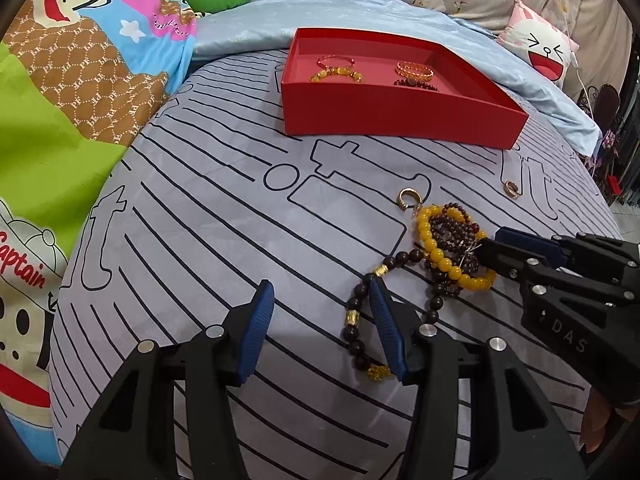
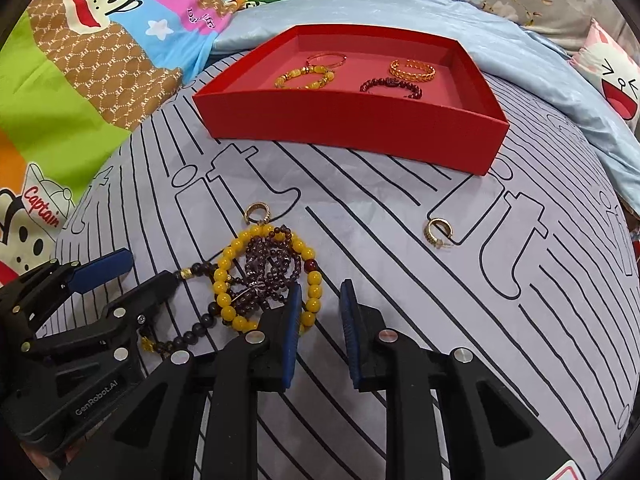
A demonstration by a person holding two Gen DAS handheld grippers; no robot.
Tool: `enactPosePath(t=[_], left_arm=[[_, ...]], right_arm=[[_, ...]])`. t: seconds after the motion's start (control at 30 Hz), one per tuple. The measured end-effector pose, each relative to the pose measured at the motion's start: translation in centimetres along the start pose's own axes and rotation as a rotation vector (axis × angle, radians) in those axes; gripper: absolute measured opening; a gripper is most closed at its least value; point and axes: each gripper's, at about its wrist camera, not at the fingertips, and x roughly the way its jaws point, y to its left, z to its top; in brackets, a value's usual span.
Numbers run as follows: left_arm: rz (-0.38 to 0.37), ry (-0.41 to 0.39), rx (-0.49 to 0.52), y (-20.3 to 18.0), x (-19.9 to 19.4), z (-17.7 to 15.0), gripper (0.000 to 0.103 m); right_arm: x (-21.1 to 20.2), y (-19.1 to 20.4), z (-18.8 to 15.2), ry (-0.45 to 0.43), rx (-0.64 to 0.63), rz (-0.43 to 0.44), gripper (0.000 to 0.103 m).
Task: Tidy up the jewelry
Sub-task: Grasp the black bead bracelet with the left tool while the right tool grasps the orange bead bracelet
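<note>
A grey bedspread [image 1: 208, 216] with dark line drawings is covering the bed and carrying everything. A cartoon monkey blanket [image 1: 72, 80] is lying along its left edge, and a pale blue sheet [image 1: 320, 16] is bunching along the far edge beside a white cartoon pillow [image 1: 540, 46] at the far right corner.

A red tray [image 2: 344, 120] is sitting toward the far edge of the bedspread. Inside it four bracelets are lying apart from the heap: a thin gold bangle [image 2: 326, 58] and a yellow-and-gold bead bracelet [image 2: 306, 78] on the left, a gold chain bangle [image 2: 412, 69] and a dark red bead bracelet [image 2: 390, 86] on the right.

The left gripper [image 1: 322, 304] is hovering low near the front edge with its jaws standing open, nothing between them; its right finger is lying over a dark wooden bead bracelet [image 1: 356, 320].

The right gripper [image 2: 320, 300] is reaching into the heap with its jaws narrowly parted, and a stretch of the yellow bead bracelet [image 2: 228, 276] is running between the pads; whether they are pressing on it I cannot tell.

A tangle of small dark purple beads [image 2: 272, 268] is lying inside the yellow loop. One gold hoop earring [image 2: 258, 213] is touching the heap's far side, and another gold hoop earring [image 2: 434, 232] is lying well apart toward the right edge.
</note>
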Motion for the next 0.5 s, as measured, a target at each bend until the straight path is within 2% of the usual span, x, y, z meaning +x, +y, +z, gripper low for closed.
enactPosePath(t=[0.23,0.5], left_arm=[[0.007,-0.01,0.012,-0.3,0.0,-0.1,0.048],[-0.009,-0.017,0.018,-0.7,0.0,-0.1,0.045]], right_arm=[[-0.2,-0.4,-0.4,0.0,-0.006,-0.007,0.007],[-1.9,-1.5,-0.3,-0.024,0.04,0.018,0.007]])
